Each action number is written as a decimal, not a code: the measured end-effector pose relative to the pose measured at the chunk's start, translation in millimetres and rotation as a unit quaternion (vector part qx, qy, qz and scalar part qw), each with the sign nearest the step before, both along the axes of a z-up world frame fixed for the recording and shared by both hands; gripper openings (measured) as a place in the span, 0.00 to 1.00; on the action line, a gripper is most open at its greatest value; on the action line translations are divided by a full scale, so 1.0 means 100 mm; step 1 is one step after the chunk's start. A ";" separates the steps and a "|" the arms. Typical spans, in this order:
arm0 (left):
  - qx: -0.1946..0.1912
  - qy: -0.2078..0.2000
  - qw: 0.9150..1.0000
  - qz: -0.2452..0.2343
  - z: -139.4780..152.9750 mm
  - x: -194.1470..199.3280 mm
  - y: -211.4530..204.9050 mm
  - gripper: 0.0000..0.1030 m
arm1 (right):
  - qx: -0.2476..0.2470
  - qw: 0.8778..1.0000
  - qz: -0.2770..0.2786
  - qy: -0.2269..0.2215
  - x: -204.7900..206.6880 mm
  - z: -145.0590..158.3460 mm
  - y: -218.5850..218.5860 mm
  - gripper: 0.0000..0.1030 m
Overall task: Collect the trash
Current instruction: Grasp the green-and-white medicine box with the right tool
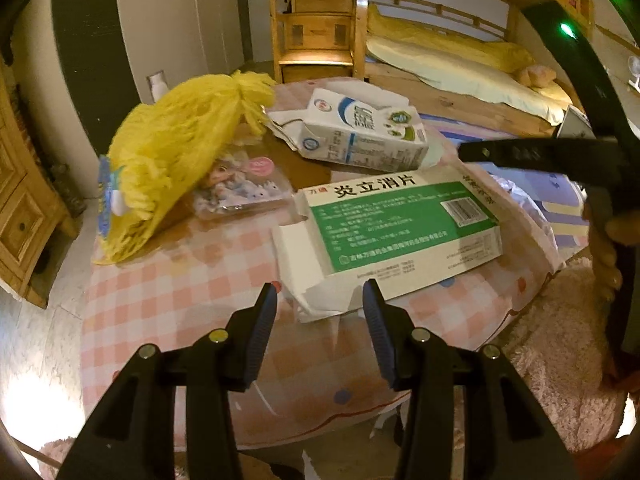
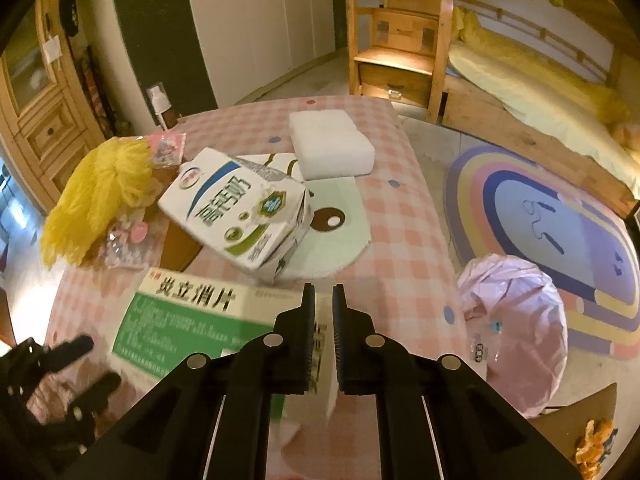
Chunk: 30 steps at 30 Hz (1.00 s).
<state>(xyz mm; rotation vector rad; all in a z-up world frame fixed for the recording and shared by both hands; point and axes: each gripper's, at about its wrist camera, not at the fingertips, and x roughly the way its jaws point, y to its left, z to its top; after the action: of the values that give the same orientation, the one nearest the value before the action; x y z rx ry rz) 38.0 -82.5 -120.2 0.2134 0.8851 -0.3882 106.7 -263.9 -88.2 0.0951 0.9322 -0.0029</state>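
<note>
1. Right gripper (image 2: 323,292): fingers drawn narrow on the near right edge of the flattened medicine box (image 1: 400,220). A thin strip of the cardboard shows in the slit between them, so the box looks pinched there, probably to be lifted off as the first piece of trash.

2. Left gripper (image 1: 320,292): fingers about half apart, holding nothing. They hover just over the box's torn white end flap at its near left, seemingly lined up to steady or take that end.

3. Medicine box: green and white, opened out flat, lying on the near part of the desk (image 1: 168,296) across the checked pink cloth. Flat as it lies, only an edge grip suits it, which would explain the right gripper's hold.

4. Milk carton (image 2: 240,216): white and blue, crushed and tipped on its side, just beyond the box near the middle of the desk. Judged to be trash not yet collected.

5. Yellow yarn doll (image 2: 96,196): at the far left of the desk, lying over a clear packet of small figures. Probably not trash.

6. White foam block (image 2: 332,144): at the far end of the desk, well apart from both grippers.

7. Pink bag (image 2: 516,320): on the floor just right of the desk, puffed open; the likely place for the trash, within the right hand's reach.

8. Rainbow rug (image 2: 560,220): on the floor beyond the bag, with the wooden bunk bed (image 2: 520,80) behind it.
</note>
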 end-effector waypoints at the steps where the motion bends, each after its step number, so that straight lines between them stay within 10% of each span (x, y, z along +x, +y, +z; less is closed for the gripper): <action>1: 0.002 0.003 1.000 0.000 -0.02 0.02 -0.01 0.42 | 0.001 1.000 -0.002 0.004 0.05 -0.02 -0.01 0.09; 21: 0.007 0.009 0.996 0.085 0.07 0.10 0.49 0.42 | -0.003 0.996 0.078 0.052 -0.72 -0.15 0.47 0.10; 30: 0.004 -0.012 0.995 0.103 0.24 -0.16 0.75 0.48 | 0.036 0.989 0.146 -0.002 -0.82 0.07 0.65 0.73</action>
<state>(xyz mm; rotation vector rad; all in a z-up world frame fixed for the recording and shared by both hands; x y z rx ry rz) 21.6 -8.0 -96.5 0.1333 0.8754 -0.1900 24.8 -199.2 -81.1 0.0248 0.9347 0.3018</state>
